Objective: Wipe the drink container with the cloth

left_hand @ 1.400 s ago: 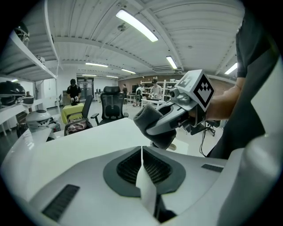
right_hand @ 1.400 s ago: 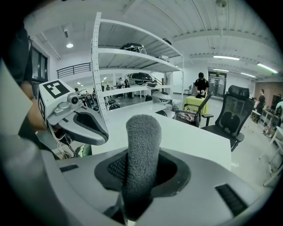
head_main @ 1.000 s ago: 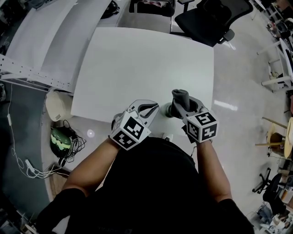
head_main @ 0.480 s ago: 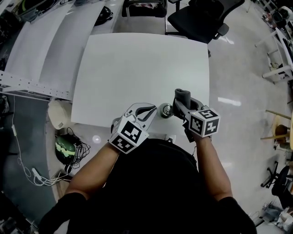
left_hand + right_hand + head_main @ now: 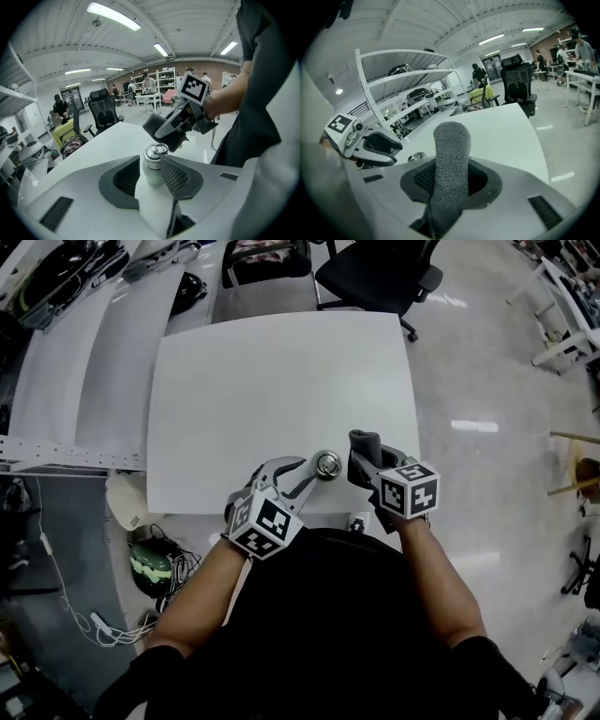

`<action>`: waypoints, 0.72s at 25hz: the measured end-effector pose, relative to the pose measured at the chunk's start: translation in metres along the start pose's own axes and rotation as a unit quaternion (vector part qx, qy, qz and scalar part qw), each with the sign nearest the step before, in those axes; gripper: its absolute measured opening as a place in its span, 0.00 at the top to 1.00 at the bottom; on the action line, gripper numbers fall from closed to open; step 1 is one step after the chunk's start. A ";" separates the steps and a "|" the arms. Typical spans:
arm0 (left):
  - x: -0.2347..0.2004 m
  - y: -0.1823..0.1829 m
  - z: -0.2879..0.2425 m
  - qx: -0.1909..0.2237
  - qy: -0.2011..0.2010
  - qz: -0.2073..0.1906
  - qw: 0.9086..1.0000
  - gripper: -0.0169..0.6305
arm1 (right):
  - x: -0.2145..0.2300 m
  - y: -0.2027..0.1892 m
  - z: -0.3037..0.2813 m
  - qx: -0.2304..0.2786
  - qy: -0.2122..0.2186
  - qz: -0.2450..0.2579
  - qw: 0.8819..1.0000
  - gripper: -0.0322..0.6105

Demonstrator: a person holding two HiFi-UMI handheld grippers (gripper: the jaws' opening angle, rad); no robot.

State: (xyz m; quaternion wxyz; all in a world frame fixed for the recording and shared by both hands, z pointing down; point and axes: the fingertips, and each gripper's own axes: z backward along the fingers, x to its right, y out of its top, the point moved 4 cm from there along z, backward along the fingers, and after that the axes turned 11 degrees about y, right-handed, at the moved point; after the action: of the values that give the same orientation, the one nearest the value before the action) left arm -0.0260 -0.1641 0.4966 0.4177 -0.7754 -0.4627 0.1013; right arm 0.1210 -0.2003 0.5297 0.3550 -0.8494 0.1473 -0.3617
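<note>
Drink container [image 5: 151, 161] stands upright on the bench [image 5: 272, 381], between the jaws of the left tongs [image 5: 151, 183]. Jaws have just been opening: one pad is clear of the pale body, the other close by, contact unclear. No squeeze seen. Probably set down to stand free for wiping. Metal cap, ring on top. Right tongs [image 5: 450, 183] clamped on the grey cloth [image 5: 451, 150], its folded end sticking out past the tips, just beyond the cap. Cloth leads, presumably to meet the container first.
</note>
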 end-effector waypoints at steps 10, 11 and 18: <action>0.016 0.009 -0.029 -0.017 -0.024 -0.052 0.998 0.60 | 0.001 0.004 0.036 0.032 -0.006 0.003 0.999 0.79; 0.017 0.010 -0.032 -0.017 -0.027 -0.051 0.998 0.59 | 0.000 0.005 0.039 0.035 -0.005 0.004 0.999 0.79; 0.027 0.007 -0.050 -0.033 -0.048 -0.052 0.997 0.55 | 0.000 0.008 0.057 0.053 -0.012 0.004 0.999 0.79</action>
State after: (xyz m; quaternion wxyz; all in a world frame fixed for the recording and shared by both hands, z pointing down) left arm 0.0201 -0.1712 0.5292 0.3741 -0.7575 -0.5253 0.1016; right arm 0.1618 -0.1771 0.4964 0.4027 -0.8328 0.1274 -0.3577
